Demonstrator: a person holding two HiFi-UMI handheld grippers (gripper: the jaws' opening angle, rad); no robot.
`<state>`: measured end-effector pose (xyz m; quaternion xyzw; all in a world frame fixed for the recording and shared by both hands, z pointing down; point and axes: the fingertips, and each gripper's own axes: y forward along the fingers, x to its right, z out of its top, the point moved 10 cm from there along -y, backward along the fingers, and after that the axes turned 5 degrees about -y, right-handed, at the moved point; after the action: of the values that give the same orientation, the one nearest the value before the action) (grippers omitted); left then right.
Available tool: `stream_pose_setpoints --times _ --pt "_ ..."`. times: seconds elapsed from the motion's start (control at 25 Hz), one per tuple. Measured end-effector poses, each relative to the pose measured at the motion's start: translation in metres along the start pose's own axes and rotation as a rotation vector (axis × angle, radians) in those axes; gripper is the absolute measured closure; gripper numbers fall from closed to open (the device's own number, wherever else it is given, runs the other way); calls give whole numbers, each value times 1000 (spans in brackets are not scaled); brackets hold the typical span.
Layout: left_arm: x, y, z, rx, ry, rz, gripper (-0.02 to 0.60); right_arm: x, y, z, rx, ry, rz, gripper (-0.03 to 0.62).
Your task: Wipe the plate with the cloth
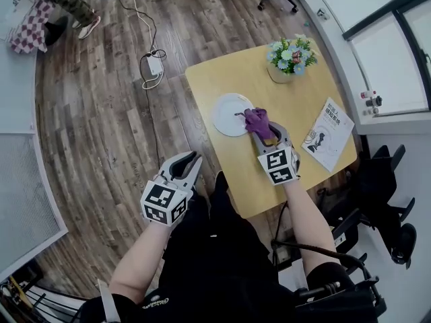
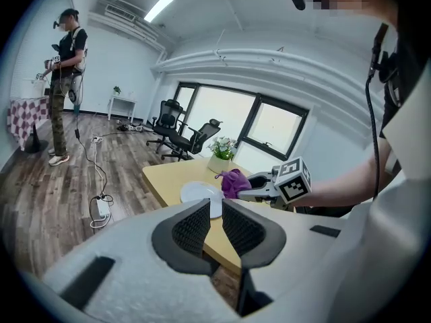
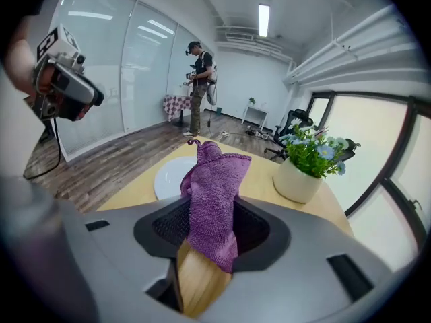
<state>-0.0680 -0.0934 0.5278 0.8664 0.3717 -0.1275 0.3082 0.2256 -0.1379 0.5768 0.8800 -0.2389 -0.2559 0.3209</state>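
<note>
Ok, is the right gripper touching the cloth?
Touching. The right gripper view shows the cloth pinched between the jaws of the right gripper.

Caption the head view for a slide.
Right gripper holds purple cloth by the white plate; left gripper hangs off the table.

Plate (image 1: 232,114) on table (image 1: 269,187), left of booklet (image 1: 328,134)

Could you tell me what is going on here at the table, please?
A person holds a gripper in each hand. The right gripper has a purple cloth clamped in its jaws and holds it at the edge of the white plate on the wooden table; whether the cloth touches the plate is unclear. The left gripper hangs off the table over the floor, jaws slightly apart and empty.
</note>
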Motion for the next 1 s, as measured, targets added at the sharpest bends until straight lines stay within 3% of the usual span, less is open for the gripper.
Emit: stream_pose_setpoints --times 0.28,0.56,1.0 --pt "0 -39 28 108 13 56 522 11 -53 68 245 178 -28 427" --pt "12 -92 81 256 88 92 522 -10 -123 143 487 237 -14 427" --pt "33 -139 117 390 174 98 522 -50 -190 181 655 285 23 427"
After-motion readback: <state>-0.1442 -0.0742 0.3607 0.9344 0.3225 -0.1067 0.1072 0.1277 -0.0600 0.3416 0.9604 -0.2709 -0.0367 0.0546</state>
